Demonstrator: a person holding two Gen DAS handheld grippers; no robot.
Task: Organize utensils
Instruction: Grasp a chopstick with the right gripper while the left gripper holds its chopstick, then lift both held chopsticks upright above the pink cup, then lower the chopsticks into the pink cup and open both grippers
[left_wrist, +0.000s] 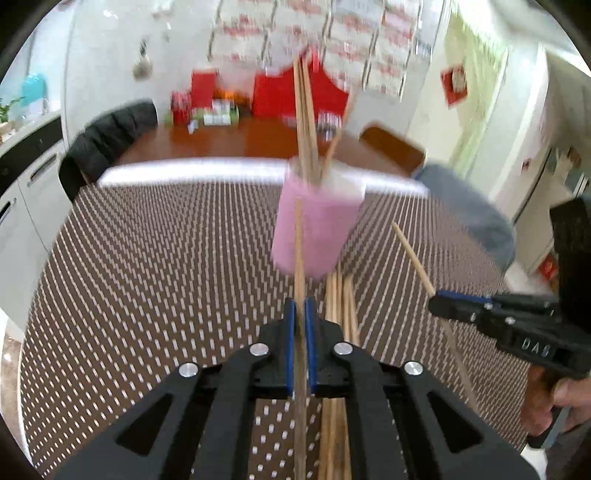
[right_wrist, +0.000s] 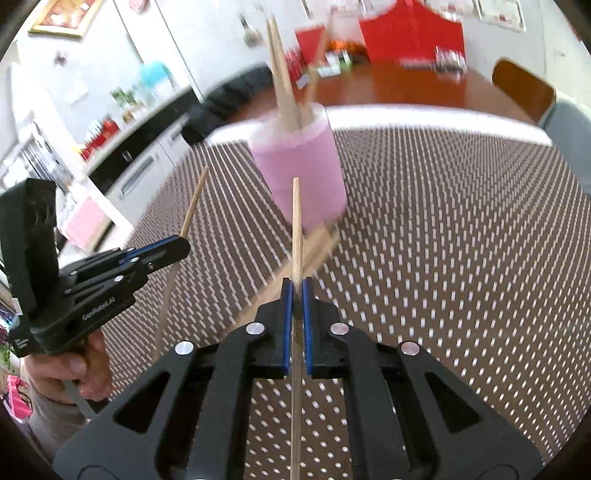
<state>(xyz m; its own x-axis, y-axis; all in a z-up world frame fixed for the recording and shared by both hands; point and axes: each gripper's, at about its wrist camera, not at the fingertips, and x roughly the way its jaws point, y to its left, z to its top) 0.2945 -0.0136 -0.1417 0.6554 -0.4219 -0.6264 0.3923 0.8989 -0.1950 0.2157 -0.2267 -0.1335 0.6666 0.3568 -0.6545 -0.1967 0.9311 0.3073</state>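
Two black hand-held grippers with blue finger pads are each clenched on a single thin wooden chopstick. The left hand-held gripper (left_wrist: 300, 306) pinches its light wooden chopstick (left_wrist: 298, 251) between both pads, the stick running straight forward along the fingers, its tip seen against the pink cylindrical holder (left_wrist: 317, 229). The right hand-held gripper (right_wrist: 296, 286) grips a second light wooden chopstick (right_wrist: 296, 221) the same way, the tip likewise pointing toward the pink holder (right_wrist: 303, 173).

In the left wrist view the right hand-held gripper (left_wrist: 437, 302) shows at the right edge, its chopstick (left_wrist: 412, 258) slanting up and to the left, with the person's hand (left_wrist: 554, 402) around the handle. In the right wrist view the left hand-held gripper (right_wrist: 183, 242) shows at the left edge, its stick (right_wrist: 195, 199) slanting upward, held by a hand (right_wrist: 70, 373).

The pink holder stands on the worktop (left_wrist: 147, 277), covered by a brown mat dotted with white dashes, and already contains several upright wooden chopsticks (left_wrist: 306, 122). A loose bundle of wooden chopsticks (left_wrist: 341, 302) lies flat on the mat just in front of the holder, between it and the left hand-held gripper. Both views are blurred.
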